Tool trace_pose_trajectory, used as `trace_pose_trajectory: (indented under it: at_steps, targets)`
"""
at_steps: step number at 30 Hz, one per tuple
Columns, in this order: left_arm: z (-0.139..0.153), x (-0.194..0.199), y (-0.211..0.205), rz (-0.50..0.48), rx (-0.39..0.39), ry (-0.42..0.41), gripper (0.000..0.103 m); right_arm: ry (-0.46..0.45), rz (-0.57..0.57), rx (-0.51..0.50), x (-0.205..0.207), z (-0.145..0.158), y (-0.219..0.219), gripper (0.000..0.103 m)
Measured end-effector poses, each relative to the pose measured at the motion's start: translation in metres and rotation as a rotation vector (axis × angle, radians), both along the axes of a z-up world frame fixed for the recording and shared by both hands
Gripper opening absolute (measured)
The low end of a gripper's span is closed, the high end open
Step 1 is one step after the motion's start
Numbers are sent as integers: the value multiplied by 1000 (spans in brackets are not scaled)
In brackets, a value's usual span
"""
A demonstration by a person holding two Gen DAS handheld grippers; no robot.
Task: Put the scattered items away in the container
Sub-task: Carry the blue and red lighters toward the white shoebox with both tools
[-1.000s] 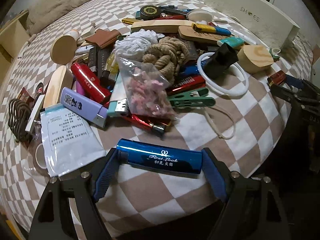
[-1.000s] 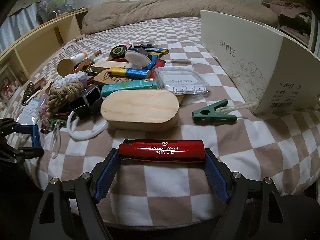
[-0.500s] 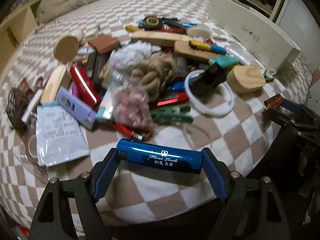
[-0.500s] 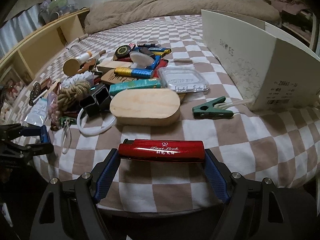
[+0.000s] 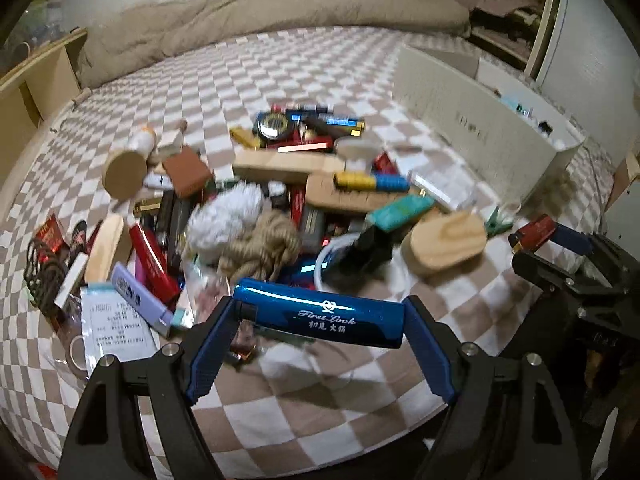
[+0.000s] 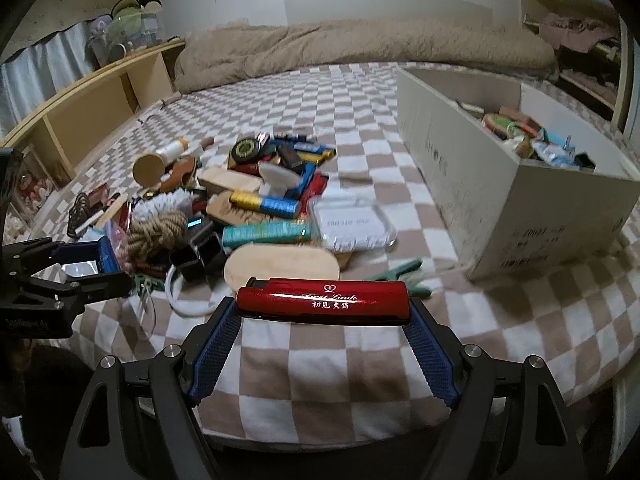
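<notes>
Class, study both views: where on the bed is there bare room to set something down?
Bare bedspread lies between the pile and the shoebox, along the near edge below the red lighter, and beyond toward the duvet. The pile itself is crowded.

Black angular frames, silver screws, ribbed blue fingers (image 5: 210, 350); side lettering illegible.

Both wrist views low, facing shared clutter pile (image 5: 280, 208)
</notes>
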State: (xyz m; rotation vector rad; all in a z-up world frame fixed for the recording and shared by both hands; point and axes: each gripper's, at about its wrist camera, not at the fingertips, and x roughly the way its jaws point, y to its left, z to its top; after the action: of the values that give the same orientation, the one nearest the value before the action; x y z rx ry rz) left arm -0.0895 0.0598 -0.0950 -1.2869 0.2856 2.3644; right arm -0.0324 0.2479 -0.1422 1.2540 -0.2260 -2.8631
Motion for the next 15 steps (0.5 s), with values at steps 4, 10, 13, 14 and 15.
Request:
trace_pose_trajectory:
  at_steps: [4, 10, 13, 14, 15]
  targets:
    - [17, 4, 8, -4, 25, 51, 83, 36, -9, -3, 0, 15, 7, 83]
    - [42, 10, 16, -10, 61, 112, 83, 95, -26, 2, 4, 40, 16, 83]
    - [52, 12, 19, -8, 80, 131, 83, 122, -33, 12, 7, 51, 19, 83]
    - [56, 13, 20, -10, 90, 138, 83, 131, -34, 16, 8, 54, 20, 83]
    - [60, 15, 21, -11, 100, 144, 83, 138, -36, 19, 10, 57, 21, 83]
